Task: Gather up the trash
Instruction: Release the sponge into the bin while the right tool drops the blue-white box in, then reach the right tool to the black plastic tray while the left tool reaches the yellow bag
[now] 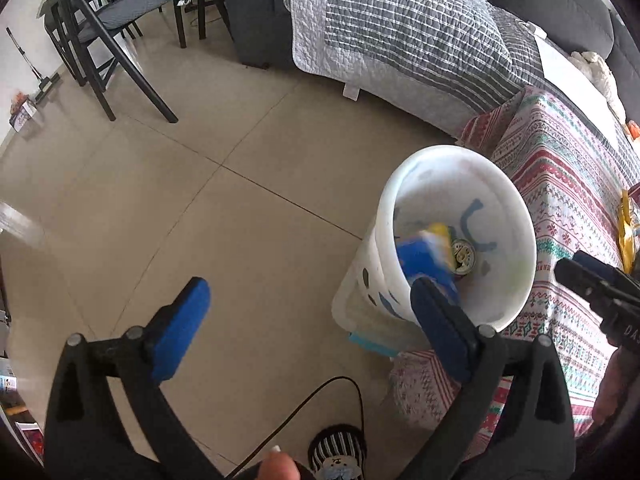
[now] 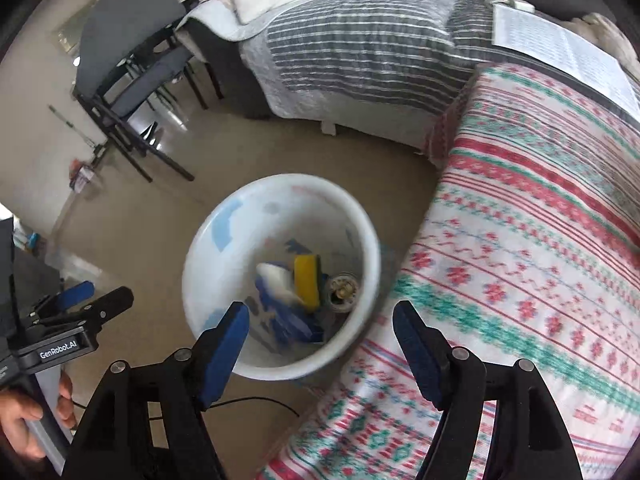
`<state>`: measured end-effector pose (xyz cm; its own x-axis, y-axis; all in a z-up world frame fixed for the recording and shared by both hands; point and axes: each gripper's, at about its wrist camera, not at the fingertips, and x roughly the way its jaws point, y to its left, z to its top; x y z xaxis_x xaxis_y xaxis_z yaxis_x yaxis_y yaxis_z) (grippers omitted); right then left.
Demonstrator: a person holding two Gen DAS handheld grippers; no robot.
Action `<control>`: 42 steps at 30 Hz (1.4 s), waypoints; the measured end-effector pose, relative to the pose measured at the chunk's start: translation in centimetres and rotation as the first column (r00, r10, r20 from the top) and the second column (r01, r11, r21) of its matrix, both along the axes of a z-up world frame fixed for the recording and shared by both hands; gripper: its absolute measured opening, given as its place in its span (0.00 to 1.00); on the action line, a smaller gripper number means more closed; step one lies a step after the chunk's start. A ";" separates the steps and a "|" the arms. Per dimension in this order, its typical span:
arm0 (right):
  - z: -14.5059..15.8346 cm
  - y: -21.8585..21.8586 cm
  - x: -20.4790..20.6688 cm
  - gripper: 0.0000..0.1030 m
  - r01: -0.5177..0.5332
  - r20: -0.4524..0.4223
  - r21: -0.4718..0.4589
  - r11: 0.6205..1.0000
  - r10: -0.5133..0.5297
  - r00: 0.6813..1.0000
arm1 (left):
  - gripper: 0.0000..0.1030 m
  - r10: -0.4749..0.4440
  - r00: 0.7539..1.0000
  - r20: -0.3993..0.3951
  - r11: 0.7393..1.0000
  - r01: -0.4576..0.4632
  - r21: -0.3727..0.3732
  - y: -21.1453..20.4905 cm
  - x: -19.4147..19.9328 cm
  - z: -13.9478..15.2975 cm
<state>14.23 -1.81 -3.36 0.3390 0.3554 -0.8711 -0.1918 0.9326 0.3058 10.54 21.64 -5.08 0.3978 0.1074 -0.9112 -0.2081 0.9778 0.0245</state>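
Both my tongs hang released with nothing between their blue pads: the left tongs (image 1: 308, 328) over the floor (image 1: 200, 200) beside the bin, the right tongs (image 2: 320, 340) above its near rim. That white bin (image 2: 208, 264) stands on the floor against the patterned blanket (image 2: 520, 260), holding a blue-and-yellow packet (image 2: 306, 280) and a can (image 2: 342, 292).

Both wrist cameras look steeply down from close above; they share the white bin (image 1: 460, 184) (image 2: 224, 248) at the patterned cloth's (image 1: 568, 184) (image 2: 520, 240) edge.
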 end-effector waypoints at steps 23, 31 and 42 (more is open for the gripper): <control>5.5 -25.5 -6.8 0.80 0.421 0.062 -0.126 0.898 -0.416 0.907 | 0.97 -0.253 0.967 0.038 0.967 0.254 -0.015 -15.6 2.1 2.5; 5.0 -34.7 -10.0 0.81 0.552 0.064 -0.169 0.817 -0.550 0.833 | 0.97 -0.349 0.937 0.027 0.937 0.349 -0.004 -22.7 2.3 2.4; 2.7 -43.8 -13.0 0.81 0.694 -0.014 -0.111 0.711 -0.700 0.714 | 0.97 -0.430 0.902 0.037 0.902 0.431 -0.017 -31.6 4.4 1.5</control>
<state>1.23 -45.61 -0.71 0.4124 -0.0455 -0.9099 0.5374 0.8186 0.2026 14.89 -9.98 -3.55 0.4287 -0.1024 -0.8976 0.2332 0.9724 0.0005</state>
